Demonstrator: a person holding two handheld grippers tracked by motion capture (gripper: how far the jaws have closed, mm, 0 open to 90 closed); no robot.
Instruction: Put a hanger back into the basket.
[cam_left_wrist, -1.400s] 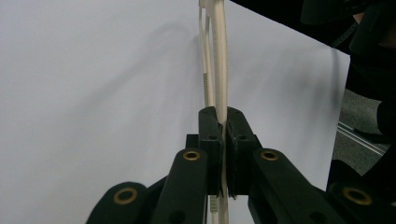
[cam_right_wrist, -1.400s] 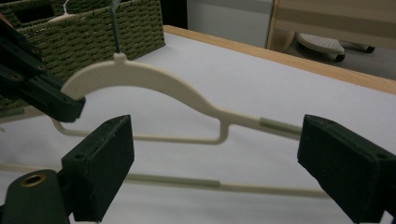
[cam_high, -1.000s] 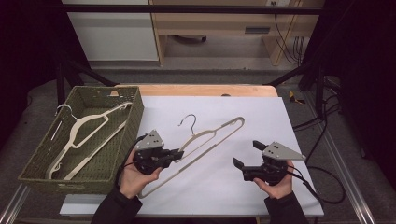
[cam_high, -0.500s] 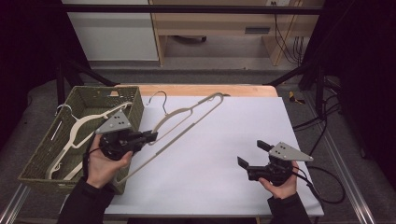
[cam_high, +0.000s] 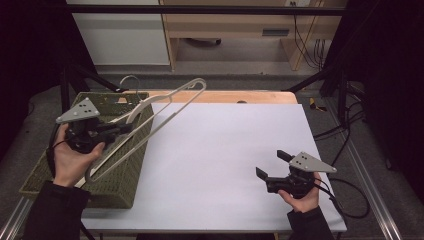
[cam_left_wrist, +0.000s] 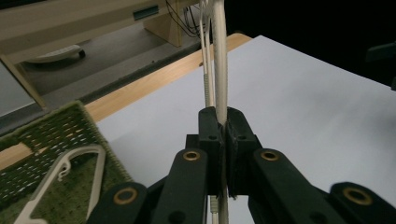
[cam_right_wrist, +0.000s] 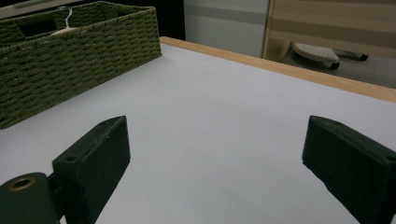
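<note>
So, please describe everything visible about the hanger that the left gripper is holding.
The hanger is cream, seemingly plastic, with a thin metal hook. The left gripper is shut on one slim bar, holding it tilted in the air above the green woven basket, hook end raised toward the table's far edge.

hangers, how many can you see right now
2 for certain. One hanger is clamped in the left tongs, held over the basket. Another hanger lies inside the basket. More may be hidden underneath it or behind the hand.
</note>
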